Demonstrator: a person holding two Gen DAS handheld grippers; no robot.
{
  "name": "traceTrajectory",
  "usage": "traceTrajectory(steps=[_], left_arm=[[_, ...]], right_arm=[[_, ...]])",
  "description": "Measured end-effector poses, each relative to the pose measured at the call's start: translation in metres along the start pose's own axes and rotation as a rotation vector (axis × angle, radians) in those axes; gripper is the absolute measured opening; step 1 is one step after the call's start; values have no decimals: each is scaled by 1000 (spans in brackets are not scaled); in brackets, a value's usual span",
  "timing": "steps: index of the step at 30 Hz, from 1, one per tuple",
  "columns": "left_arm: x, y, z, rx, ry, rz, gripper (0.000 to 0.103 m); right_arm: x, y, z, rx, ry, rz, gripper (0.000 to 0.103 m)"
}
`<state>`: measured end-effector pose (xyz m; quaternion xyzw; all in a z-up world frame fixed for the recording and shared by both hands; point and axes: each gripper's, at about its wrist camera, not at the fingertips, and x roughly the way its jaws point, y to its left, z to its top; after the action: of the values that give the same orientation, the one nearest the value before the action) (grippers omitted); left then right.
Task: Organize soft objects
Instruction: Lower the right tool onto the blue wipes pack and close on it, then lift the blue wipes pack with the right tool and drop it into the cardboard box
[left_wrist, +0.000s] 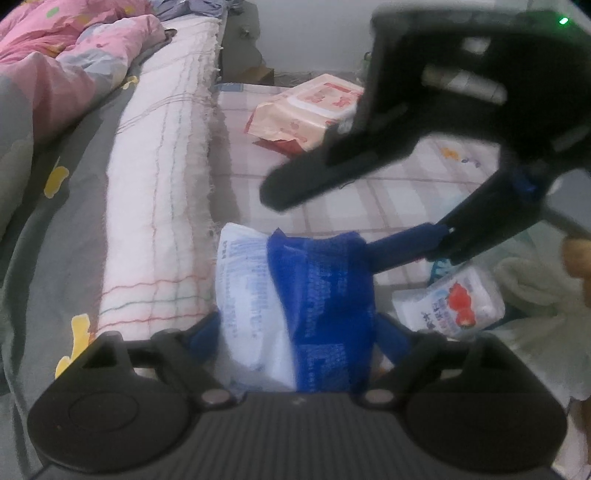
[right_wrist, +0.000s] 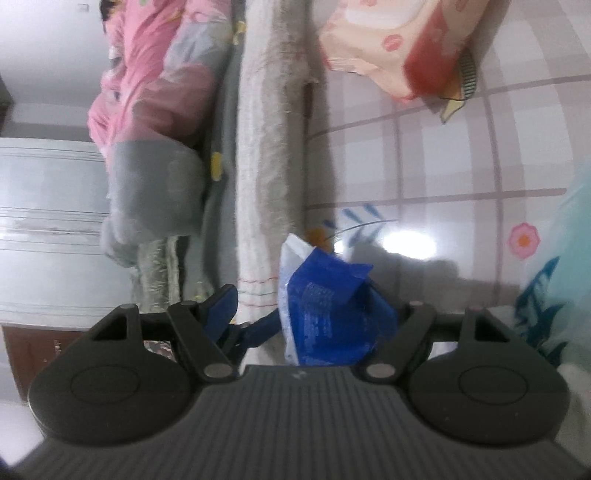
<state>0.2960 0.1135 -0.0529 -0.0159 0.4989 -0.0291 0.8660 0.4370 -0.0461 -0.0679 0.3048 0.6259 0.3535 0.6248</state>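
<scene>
Blue-and-white soft pack (left_wrist: 295, 302) lies on checked mat (left_wrist: 369, 195), just beside rolled white quilt (left_wrist: 162, 184) — both grippers around it.

Left hand-held gripper (left_wrist: 299, 332): jaws wide, straddling pack; pads seem not pressing.

Right hand-held gripper (right_wrist: 314, 314): jaws wide too, pack between them, grip not evident.

Pink wipes pack (left_wrist: 306, 114) farther off on mat; strawberry-print pack (left_wrist: 450, 302) near plush toy (left_wrist: 546, 295) — all scattered.

Judgement: task early, nothing visibly grouped; sorting mostly remains.
</scene>
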Motion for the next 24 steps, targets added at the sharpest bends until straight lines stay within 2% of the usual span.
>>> traceTrajectory(steps=[3, 7, 11, 18, 20, 24], left_arm=[[3, -1, -1, 20, -2, 30, 79], [-1, 5, -2, -12, -19, 5, 72], [-15, 16, -2, -66, -58, -40, 71], [-66, 12, 4, -61, -171, -49, 71], [-84, 6, 5, -65, -198, -59, 71], [-120, -13, 2, -62, -246, -91, 71]], right_arm=[[-3, 6, -2, -14, -9, 28, 77], [-3, 4, -1, -2, -26, 46, 74], [-15, -2, -1, 7, -76, 31, 74], [-19, 14, -20, -44, -35, 77, 73], [-27, 24, -31, -73, -35, 109, 65], [-58, 40, -58, -141, -86, 139, 56]])
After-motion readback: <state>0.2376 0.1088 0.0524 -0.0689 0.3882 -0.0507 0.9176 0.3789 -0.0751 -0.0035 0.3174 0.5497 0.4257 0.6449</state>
